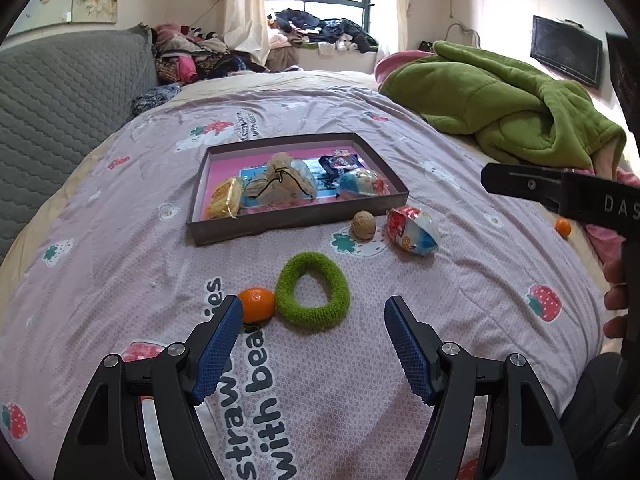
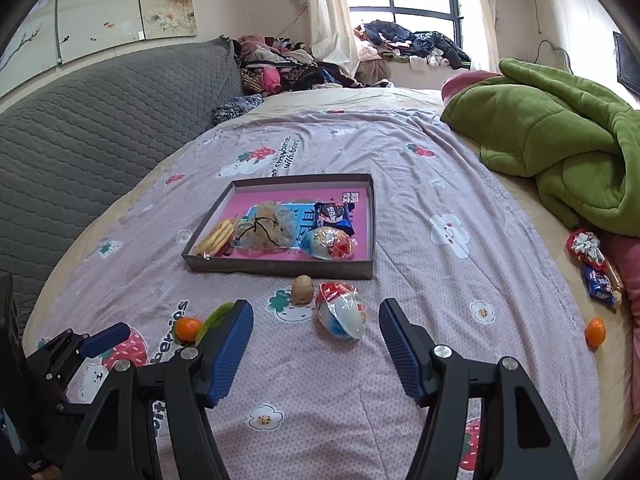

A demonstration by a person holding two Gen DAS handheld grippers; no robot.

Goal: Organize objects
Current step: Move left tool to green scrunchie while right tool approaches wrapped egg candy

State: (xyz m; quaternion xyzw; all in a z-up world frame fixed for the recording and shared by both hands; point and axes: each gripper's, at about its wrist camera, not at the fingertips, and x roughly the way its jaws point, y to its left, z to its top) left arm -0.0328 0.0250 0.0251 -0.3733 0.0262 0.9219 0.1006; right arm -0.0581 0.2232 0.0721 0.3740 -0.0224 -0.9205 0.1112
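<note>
A shallow dark tray (image 1: 294, 222) (image 2: 280, 269) with a pink floor lies on the bed and holds several wrapped snacks. In front of it sit a walnut (image 1: 363, 225) (image 2: 302, 289), an egg-shaped wrapped snack (image 1: 412, 230) (image 2: 341, 315), a green fuzzy ring (image 1: 313, 289) (image 2: 214, 317) and a small orange (image 1: 256, 305) (image 2: 188, 328). My left gripper (image 1: 314, 312) is open just short of the ring and orange, nothing between its pads. My right gripper (image 2: 316, 318) is open, with the egg-shaped snack just ahead between its fingertips, untouched.
A green blanket (image 1: 508, 104) (image 2: 560, 136) is heaped at the right. A second orange (image 1: 563, 227) (image 2: 595, 332) and more wrapped snacks (image 2: 594, 268) lie near the right edge. A grey padded headboard (image 1: 64, 112) runs along the left. Clothes are piled by the window.
</note>
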